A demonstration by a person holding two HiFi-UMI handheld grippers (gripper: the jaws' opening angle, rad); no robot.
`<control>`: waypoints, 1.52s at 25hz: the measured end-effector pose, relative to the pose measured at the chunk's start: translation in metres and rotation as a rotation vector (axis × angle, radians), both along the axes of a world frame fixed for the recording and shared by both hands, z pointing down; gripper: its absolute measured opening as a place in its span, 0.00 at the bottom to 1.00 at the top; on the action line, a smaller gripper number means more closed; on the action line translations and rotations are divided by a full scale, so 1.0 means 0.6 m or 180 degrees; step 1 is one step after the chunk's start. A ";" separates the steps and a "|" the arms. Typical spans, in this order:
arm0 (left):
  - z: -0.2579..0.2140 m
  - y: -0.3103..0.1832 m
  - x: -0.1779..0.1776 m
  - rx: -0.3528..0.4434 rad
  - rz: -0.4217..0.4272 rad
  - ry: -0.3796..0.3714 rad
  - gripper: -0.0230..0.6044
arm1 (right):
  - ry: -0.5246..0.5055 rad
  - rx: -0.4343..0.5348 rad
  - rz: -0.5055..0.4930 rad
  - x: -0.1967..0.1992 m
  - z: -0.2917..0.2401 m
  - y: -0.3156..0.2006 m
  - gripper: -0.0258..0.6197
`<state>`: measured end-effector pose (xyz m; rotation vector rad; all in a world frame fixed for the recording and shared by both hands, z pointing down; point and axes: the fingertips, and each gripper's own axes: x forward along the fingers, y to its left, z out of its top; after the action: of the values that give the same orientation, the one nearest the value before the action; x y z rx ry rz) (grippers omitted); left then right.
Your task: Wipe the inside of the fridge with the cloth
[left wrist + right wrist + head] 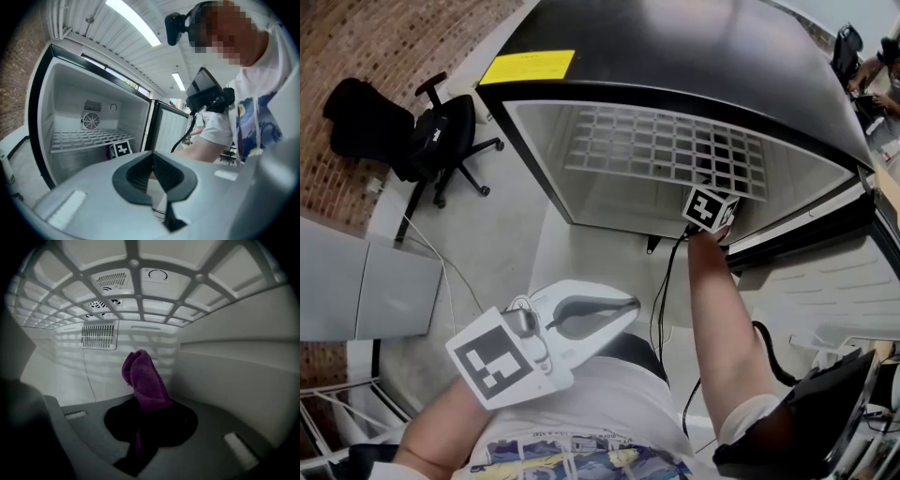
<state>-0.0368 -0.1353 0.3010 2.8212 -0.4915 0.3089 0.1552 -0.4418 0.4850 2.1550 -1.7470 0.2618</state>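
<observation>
Right tool [140,439] is clamped on a purple cloth [143,378] that sticks up toward 12 o'clock inside the fridge [234,376], under the wire shelf [136,296]. The cloth seems short of the back wall. Left tool [157,180], jaws together and empty, hangs outside at 7 o'clock. Wiping looks barely begun, with the walls and shelf probably still to do.

Cloth [143,380] in your right tongs [140,425]: purple terry, rough pile, matt.
Fridge [675,56]: glossy black shell; smooth matt white plastic lining.
Shelf [666,150]: white coated grid.
Your left tongs [154,180]: smooth grey plastic body, matt black ribbed pads.
</observation>
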 end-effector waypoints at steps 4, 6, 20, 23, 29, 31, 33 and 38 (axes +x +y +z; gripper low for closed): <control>-0.003 0.000 -0.011 -0.0005 -0.0008 0.0011 0.05 | -0.0033 -0.0008 0.0166 0.012 0.001 0.013 0.12; -0.003 0.004 -0.017 -0.0010 -0.0002 0.0017 0.05 | -0.0116 -0.0026 0.0285 0.016 0.006 0.026 0.12; -0.013 0.038 -0.042 -0.0016 0.0159 0.0068 0.04 | -0.0398 0.0087 0.0639 0.034 -0.022 0.084 0.12; -0.016 0.045 -0.048 -0.0022 0.0172 0.0080 0.05 | -0.0628 0.0119 0.0792 0.035 -0.017 0.106 0.12; -0.019 0.069 -0.058 -0.0018 0.0257 0.0113 0.05 | -0.0761 0.0151 0.0982 0.037 -0.020 0.159 0.12; -0.018 0.078 -0.059 -0.0017 0.0301 0.0127 0.05 | -0.0757 0.0147 0.1025 0.041 -0.019 0.176 0.12; -0.018 0.085 -0.060 -0.0016 0.0330 0.0147 0.05 | -0.0762 0.0148 0.1064 0.045 -0.018 0.193 0.12; -0.017 0.103 -0.066 -0.0024 0.0379 0.0187 0.04 | -0.0850 0.0165 0.1201 0.056 -0.016 0.241 0.12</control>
<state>-0.0766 -0.0732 0.2910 2.8488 -0.3098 0.2495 0.1887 -0.2975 0.4752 2.5784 -1.4707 0.6316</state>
